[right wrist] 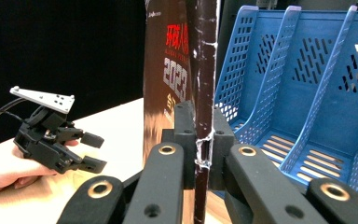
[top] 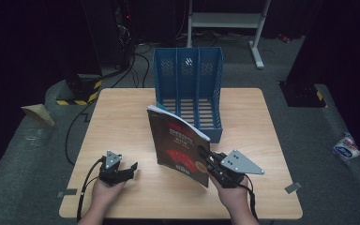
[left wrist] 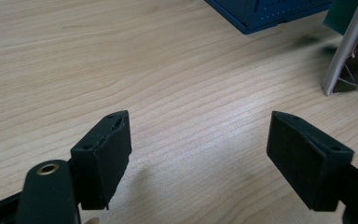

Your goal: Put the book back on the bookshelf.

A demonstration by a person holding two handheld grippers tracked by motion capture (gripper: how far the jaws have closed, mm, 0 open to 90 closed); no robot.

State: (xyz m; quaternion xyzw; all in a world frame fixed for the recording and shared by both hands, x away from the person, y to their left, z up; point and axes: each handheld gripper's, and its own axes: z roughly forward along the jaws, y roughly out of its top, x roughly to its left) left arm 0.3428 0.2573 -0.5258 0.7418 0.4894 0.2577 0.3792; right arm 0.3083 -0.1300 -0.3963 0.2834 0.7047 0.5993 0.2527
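Right tool (top: 205,157) gripped the upright book (top: 178,143) by its spine at near centre of the worktop (top: 122,117), left tool (top: 130,169) wide and empty, so the book could pivot and miss the far blue rack (top: 187,84).

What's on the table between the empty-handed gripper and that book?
Nothing: bare table separates the open left gripper from the book, as the high view shows.
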